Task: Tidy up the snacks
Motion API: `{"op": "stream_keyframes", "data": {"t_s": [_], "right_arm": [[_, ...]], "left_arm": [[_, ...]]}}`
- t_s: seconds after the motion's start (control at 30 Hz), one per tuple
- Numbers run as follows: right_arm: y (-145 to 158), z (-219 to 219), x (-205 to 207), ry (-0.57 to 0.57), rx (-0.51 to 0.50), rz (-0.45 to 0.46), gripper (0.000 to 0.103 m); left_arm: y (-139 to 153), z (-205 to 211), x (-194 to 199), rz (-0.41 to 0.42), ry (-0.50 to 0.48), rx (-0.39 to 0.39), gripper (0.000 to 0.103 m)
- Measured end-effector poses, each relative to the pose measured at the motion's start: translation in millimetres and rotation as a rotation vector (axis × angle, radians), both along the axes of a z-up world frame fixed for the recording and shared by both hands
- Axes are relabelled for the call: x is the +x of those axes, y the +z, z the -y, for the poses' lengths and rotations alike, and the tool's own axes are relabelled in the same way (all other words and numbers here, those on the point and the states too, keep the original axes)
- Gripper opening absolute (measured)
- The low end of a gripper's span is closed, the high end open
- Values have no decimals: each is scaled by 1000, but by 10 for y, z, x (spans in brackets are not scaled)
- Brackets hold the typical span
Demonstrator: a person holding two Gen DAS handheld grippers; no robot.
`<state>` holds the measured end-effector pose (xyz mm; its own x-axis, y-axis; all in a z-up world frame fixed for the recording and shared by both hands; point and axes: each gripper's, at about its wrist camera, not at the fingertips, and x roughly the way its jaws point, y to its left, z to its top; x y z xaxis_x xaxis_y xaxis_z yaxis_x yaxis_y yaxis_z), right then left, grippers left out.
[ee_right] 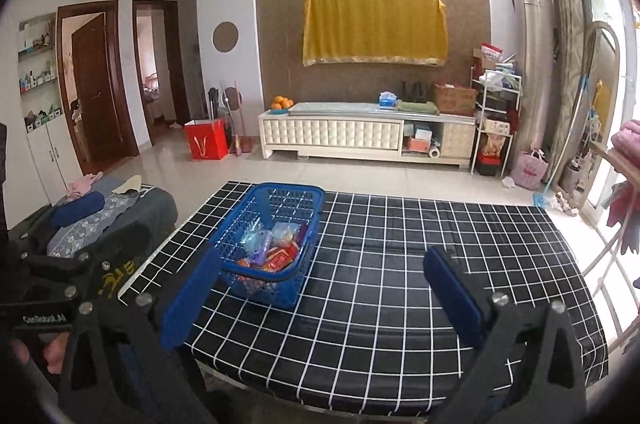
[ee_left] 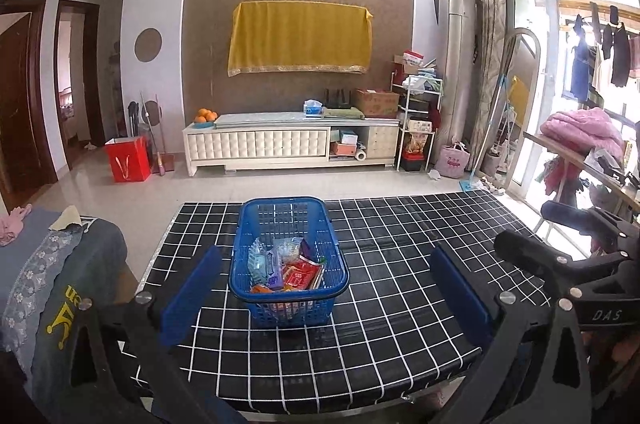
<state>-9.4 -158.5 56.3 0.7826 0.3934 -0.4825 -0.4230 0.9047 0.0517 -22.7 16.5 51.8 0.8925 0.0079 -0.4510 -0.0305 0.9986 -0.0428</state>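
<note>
Snacks [ee_left: 286,266] lie heaped in the near end of a blue plastic basket [ee_left: 256,224]: a red packet, a purple one, a pale bluish-clear one and something orange low at the front, all loose against each other. The basket stands on my desk [ee_left: 400,264], which is covered in a black cloth with a white grid, and its far end is bare mesh. Seen from my left wrist it sits straight ahead between my two blue pads; from my right wrist it sits to the left, partly behind the left pad.

My left gripper [ee_left: 324,296] has its jaws spread wide and holds nothing, hanging over the near edge of the desk. My right gripper [ee_right: 320,296] is likewise wide apart and empty, over bare cloth to the right of the basket. The two are near each other; part of each black frame shows at the edge of the other's view.

Left of the desk is a bed [ee_right: 120,208] with grey and blue bedding. Across the tiled floor stands a white cabinet [ee_left: 260,144] bearing oranges [ee_left: 206,115], with a red bag [ee_left: 127,158] on the floor to its left and a yellow cloth [ee_left: 300,38] hanging on the wall above.
</note>
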Motion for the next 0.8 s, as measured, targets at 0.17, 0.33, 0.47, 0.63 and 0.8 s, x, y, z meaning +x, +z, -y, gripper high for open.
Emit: {"op": "stream_keyframes", "data": {"t_s": [0.17,0.33,0.47,0.63,0.8], "right_arm": [[37,41,-68,-2,12,10,103],[59,52,-115,7,23,15,103],[42,53,-129,11,26,8,103],[58,65,-129,10,28,7,103],[51,69,-128,10,26,0,103]], "left_arm": [[0,45,-38,6,-6,16,103],[-3,73,-70,7,-15,25,103],[-10,90,-74,3,-16,30,103],[-1,73,-90,0,-18,24,103],[-12,57,-99,3,-15,16,103]]}}
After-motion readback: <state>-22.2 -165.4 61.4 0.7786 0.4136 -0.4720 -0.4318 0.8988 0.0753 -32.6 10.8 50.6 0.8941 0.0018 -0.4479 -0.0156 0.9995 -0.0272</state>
